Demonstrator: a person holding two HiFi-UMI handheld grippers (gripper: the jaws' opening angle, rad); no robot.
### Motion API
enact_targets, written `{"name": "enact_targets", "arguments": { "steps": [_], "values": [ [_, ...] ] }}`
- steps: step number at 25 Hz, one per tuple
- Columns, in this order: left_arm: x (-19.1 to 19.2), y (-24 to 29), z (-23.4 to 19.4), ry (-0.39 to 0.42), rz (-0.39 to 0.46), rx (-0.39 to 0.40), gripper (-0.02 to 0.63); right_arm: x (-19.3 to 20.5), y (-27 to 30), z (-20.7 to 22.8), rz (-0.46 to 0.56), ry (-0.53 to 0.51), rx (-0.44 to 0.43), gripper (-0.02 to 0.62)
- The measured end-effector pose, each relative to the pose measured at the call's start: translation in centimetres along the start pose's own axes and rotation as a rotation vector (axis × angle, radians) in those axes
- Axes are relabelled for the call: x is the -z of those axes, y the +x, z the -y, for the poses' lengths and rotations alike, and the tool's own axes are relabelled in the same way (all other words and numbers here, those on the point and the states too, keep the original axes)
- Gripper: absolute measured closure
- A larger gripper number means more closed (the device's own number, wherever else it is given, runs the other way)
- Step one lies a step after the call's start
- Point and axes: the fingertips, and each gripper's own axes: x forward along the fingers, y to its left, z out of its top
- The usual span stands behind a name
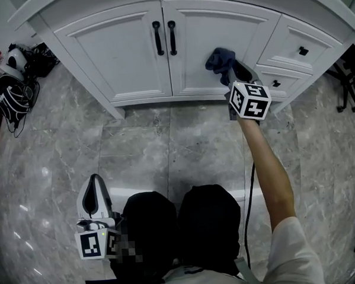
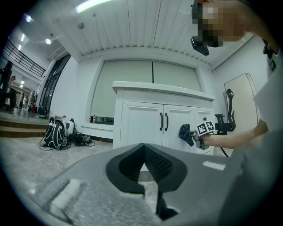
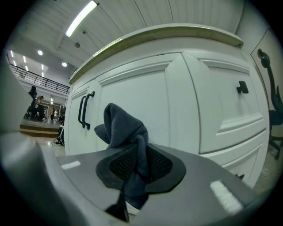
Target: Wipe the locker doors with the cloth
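Note:
A white cabinet with two doors stands ahead; the right door [image 1: 211, 47] and left door [image 1: 122, 49] carry black handles [image 1: 165, 37]. My right gripper [image 1: 238, 70] is shut on a dark blue cloth [image 1: 219, 60], and the bunched cloth [image 3: 124, 128] rests against the right door's panel near its right edge. The same cloth [image 2: 185, 133] shows in the left gripper view beside the handles. My left gripper [image 1: 97, 193] hangs low near the person's knees, away from the cabinet, its jaws shut with nothing between them [image 2: 143, 165].
Drawers with black knobs [image 1: 303, 50] sit right of the doors. Bags and cables [image 1: 11, 79] lie on the marble floor at the far left. A black chair base [image 1: 346, 82] stands at the right edge. The person's knees [image 1: 182, 227] fill the lower middle.

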Motion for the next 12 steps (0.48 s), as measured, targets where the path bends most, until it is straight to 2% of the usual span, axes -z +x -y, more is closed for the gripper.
{"name": "enact_targets", "arguments": {
  "steps": [6, 12],
  "values": [
    [0.2, 0.1, 0.3, 0.001, -0.005, 0.003, 0.604, -0.1, -1.4, 4.2, -0.009, -0.005, 0.094, 0.528],
    [0.0, 0.1, 0.4, -0.006, 0.002, 0.009, 0.604, -0.2, -2.3, 5.6, -0.018, -0.035, 0.132, 0.528]
  ]
}}
